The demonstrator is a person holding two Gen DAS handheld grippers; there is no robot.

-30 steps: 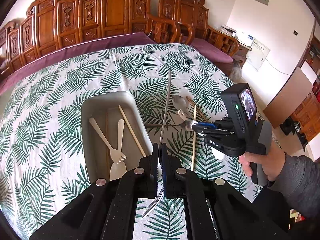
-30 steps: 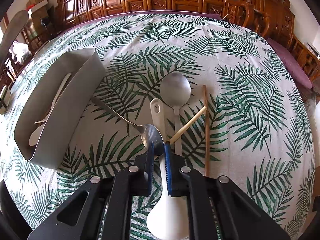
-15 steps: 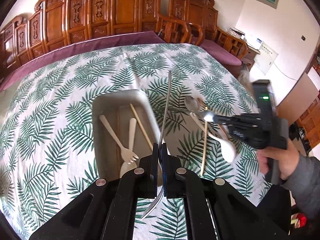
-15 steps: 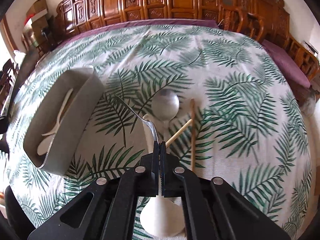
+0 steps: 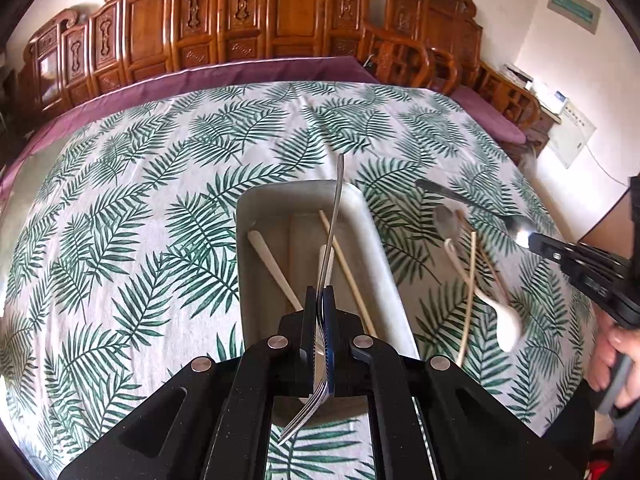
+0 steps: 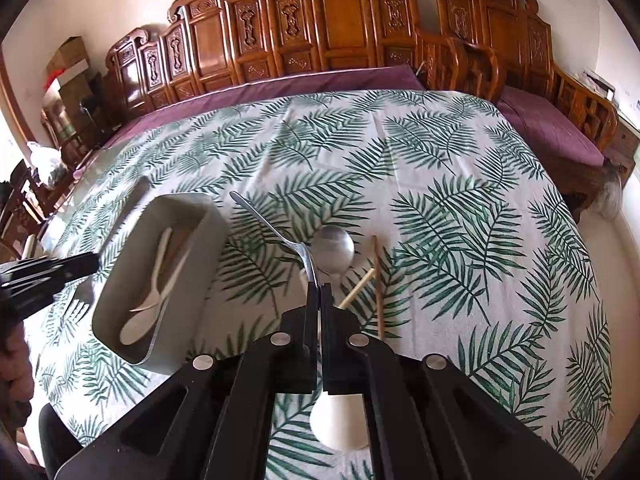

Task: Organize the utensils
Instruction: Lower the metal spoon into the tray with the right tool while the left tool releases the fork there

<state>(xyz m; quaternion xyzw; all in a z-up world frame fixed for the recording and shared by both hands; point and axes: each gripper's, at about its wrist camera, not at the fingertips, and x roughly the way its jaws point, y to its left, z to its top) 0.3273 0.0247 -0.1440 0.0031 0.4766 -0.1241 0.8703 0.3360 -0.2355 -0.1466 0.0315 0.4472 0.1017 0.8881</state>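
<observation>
My left gripper (image 5: 319,294) is shut on a metal fork (image 5: 334,224) and holds it above the grey tray (image 5: 372,232), handle pointing away. The tray holds a white plastic fork (image 5: 272,264), a white spoon and a chopstick (image 5: 346,270). My right gripper (image 6: 320,290) is shut on the bowl of a metal spoon (image 6: 272,228) and holds it above the cloth, handle pointing up and left. It shows in the left wrist view (image 5: 534,240) right of the tray. On the cloth lie a large metal spoon (image 6: 334,250), a white spoon (image 6: 340,424) and chopsticks (image 6: 378,288).
The table has a palm-leaf cloth (image 6: 440,200) over a purple cover. Carved wooden chairs (image 6: 340,28) line the far side. The tray also shows in the right wrist view (image 6: 208,240), left of my right gripper, with the left gripper (image 6: 48,276) beside it.
My right gripper has shut on the metal spoon and lifted it off the cloth. My left gripper has moved over the tray with the metal fork.
</observation>
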